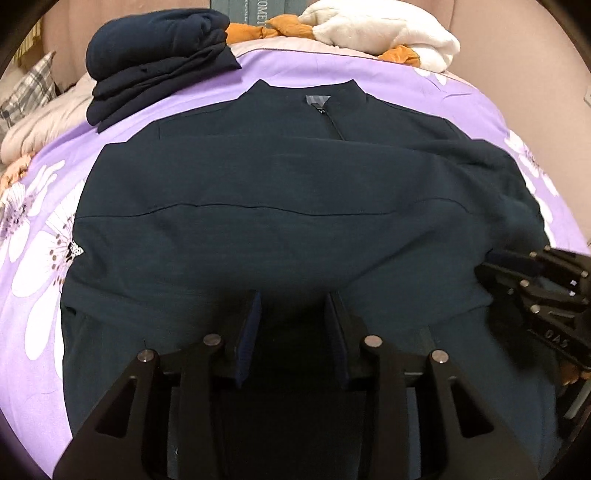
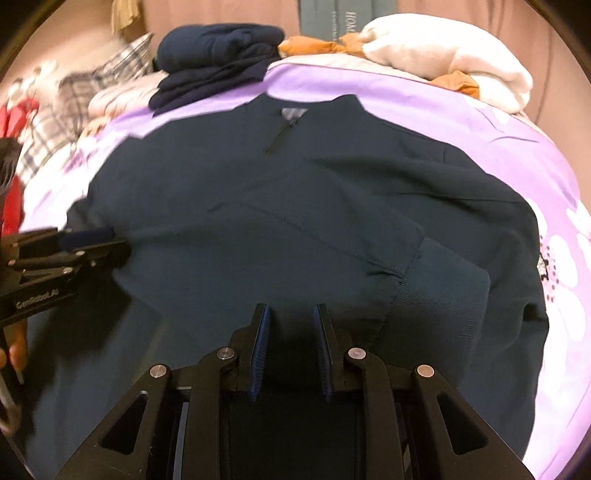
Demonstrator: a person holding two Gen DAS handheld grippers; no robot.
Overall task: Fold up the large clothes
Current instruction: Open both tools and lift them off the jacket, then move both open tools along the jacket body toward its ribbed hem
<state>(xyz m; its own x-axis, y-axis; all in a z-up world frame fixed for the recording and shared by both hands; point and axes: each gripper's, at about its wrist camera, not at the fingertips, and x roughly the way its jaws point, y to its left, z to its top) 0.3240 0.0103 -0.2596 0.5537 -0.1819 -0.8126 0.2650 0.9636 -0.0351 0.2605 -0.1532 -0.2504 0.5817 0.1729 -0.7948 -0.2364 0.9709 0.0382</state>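
Note:
A dark navy zip jacket (image 1: pixel 258 184) lies flat, collar away from me, on a purple floral bedsheet (image 1: pixel 37 258). One sleeve is folded across the chest, and its ribbed cuff (image 2: pixel 439 280) rests on the jacket's right side. My left gripper (image 1: pixel 294 299) hangs low over the jacket's lower front, open, with only the cloth beneath showing in the gap. It also shows at the jacket's left edge as the left gripper (image 2: pixel 110 240). My right gripper (image 2: pixel 291 310) is over the lower front just left of the cuff, jaws a little apart and pressing on nothing. The right gripper (image 1: pixel 498 264) reaches in at the jacket's right edge.
A stack of folded dark garments (image 1: pixel 155 62) sits at the far left of the bed. White fleece (image 1: pixel 384 33) and orange cloth (image 1: pixel 280 27) lie at the far edge. A plaid pillow (image 2: pixel 103 77) and pale bedding lie to the left. A hand (image 2: pixel 16 354) holds the left gripper.

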